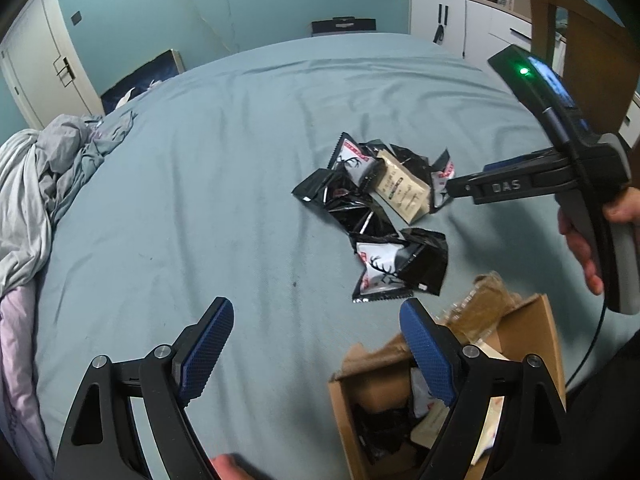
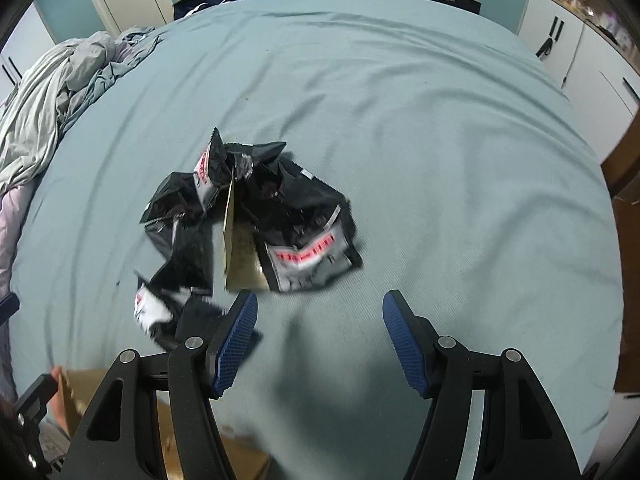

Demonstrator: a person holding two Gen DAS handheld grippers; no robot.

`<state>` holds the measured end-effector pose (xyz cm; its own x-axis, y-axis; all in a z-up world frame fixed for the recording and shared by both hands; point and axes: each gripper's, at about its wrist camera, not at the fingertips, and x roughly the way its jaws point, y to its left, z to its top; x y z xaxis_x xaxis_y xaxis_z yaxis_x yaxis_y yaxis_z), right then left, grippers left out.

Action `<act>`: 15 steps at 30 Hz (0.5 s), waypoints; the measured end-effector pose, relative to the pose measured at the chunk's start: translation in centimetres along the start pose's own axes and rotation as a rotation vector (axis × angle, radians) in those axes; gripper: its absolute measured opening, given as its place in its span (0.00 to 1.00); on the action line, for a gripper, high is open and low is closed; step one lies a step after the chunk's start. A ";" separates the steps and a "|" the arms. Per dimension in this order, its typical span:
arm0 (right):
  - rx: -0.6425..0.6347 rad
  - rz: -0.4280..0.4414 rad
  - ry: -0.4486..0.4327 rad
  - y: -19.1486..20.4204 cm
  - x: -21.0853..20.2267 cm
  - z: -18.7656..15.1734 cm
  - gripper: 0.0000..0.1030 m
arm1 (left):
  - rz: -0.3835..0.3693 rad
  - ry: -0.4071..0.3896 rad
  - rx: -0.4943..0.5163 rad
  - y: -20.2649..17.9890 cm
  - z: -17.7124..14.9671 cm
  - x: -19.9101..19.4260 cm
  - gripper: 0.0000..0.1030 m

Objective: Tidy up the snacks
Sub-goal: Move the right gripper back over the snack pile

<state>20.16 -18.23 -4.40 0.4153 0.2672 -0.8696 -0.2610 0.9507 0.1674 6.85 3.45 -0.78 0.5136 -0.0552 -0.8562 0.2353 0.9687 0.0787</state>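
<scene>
The right gripper (image 2: 318, 308), jaws apart and empty, is nearing the snack pile (image 2: 248, 220) lying just ahead-left of it, while the empty, wide-open left gripper (image 1: 316, 344) is hovering by the box (image 1: 536, 320).

A home bedroom: I am looking over a bed (image 1: 224, 152) in a blue-green sheet, rumpled bedding (image 1: 44, 172) lying at its edge, white cupboards (image 1: 452, 20) and a door (image 1: 36, 60) standing behind.

Left gripper (image 1: 316, 322): black linkage arms, silver pivot screws, blue textured pads (image 1: 208, 350). Right gripper (image 2: 318, 306): same build, "DAS" marking, green light, black cable.
</scene>
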 end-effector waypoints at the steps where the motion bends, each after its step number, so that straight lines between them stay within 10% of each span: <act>1: -0.003 -0.003 0.001 0.1 0.6 0.2 0.62 | 0.000 0.002 -0.007 0.2 0.1 0.2 0.84; 15: -0.018 -0.005 -0.001 -0.1 6.3 2.4 0.61 | 0.005 0.037 -0.036 0.9 1.1 2.7 0.84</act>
<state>24.91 -16.27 -8.74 0.4179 0.2627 -0.8697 -0.2748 0.9490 0.1546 9.36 3.86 -2.46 0.4836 -0.0423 -0.8743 0.2026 0.9771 0.0648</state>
